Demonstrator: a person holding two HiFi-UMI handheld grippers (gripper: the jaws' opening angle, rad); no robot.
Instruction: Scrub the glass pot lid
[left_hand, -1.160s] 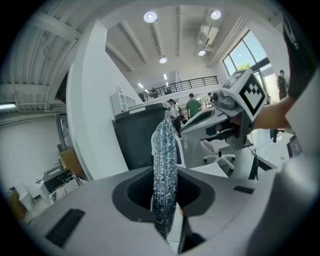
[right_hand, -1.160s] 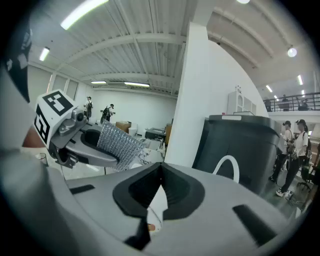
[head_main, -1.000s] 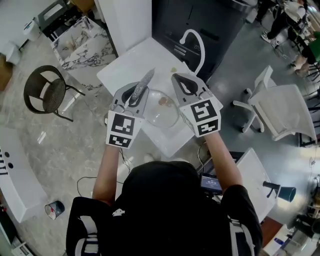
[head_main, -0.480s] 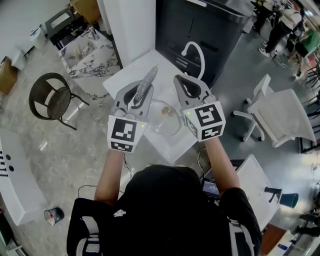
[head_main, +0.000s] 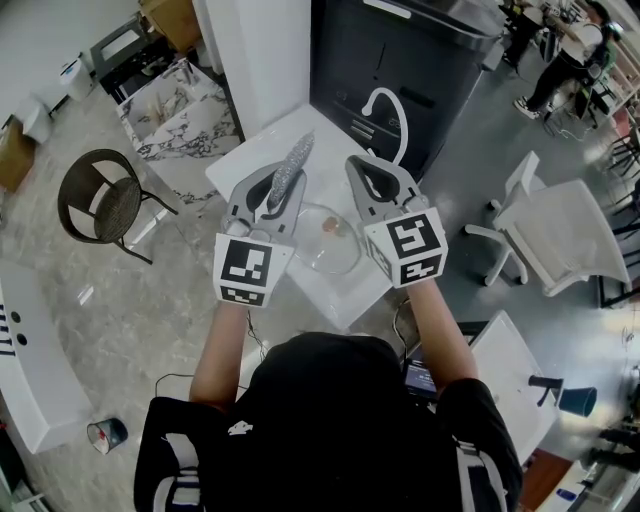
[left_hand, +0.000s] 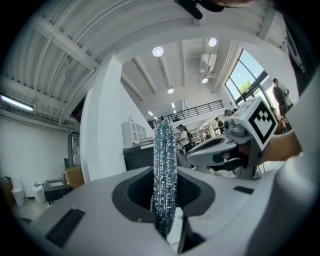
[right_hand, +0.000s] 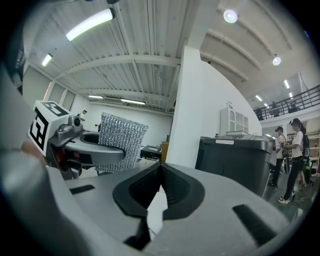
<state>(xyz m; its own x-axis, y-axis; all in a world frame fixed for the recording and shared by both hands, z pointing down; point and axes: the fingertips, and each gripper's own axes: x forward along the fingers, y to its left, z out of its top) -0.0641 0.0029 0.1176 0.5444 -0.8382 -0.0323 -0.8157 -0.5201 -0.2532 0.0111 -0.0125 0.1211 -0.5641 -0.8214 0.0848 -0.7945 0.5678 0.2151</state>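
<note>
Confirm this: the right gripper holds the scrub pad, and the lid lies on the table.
No: the left gripper holds the scrub pad, as the left gripper view shows. The lid lies on the table.

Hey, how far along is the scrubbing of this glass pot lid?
Done: the left gripper is clamped on the silver scouring pad. In hand: both grippers hang above the white table, the right gripper shut and empty. Left: the pad is off the glass pot lid, which lies on the table ungripped, so scrubbing apparently remains.
</note>
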